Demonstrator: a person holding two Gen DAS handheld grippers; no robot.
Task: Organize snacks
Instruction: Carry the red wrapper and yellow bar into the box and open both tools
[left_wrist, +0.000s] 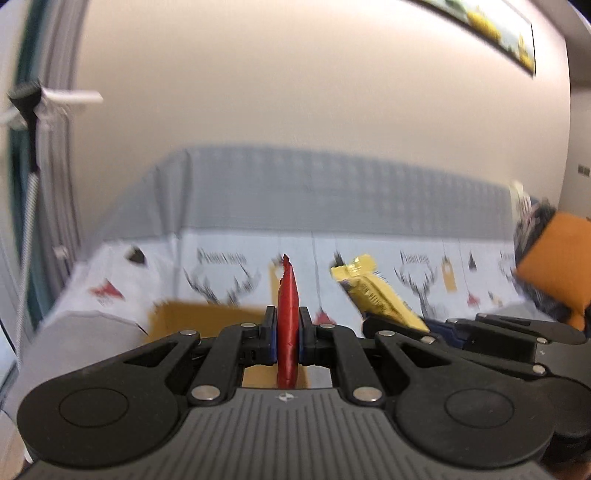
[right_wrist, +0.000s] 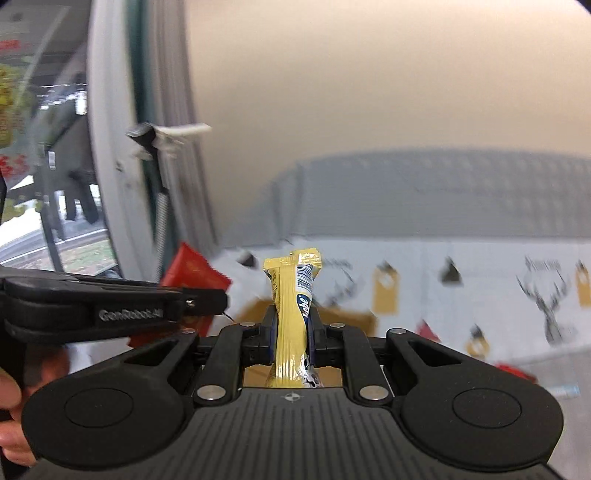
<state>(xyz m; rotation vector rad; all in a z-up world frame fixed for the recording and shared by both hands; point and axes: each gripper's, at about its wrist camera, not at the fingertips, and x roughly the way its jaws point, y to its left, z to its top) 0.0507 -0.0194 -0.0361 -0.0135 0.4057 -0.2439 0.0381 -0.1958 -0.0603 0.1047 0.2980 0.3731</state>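
Note:
My left gripper (left_wrist: 287, 332) is shut on a red snack packet (left_wrist: 287, 314) that stands edge-on between the jaws. My right gripper (right_wrist: 291, 325) is shut on a yellow snack bar (right_wrist: 293, 314) held upright. Both are lifted above a brown cardboard box (left_wrist: 199, 317), whose far edge shows behind each gripper; it also shows in the right wrist view (right_wrist: 343, 317). In the left wrist view the yellow bar (left_wrist: 373, 291) and right gripper (left_wrist: 480, 332) sit to the right. In the right wrist view the red packet (right_wrist: 192, 273) and left gripper (right_wrist: 207, 301) sit to the left.
A sofa with a grey back (left_wrist: 332, 192) and a light blue printed cover (left_wrist: 229, 266) lies ahead. An orange cushion (left_wrist: 557, 266) lies at its right end. A black and white stand (left_wrist: 29, 110) and a window (right_wrist: 44, 147) are on the left.

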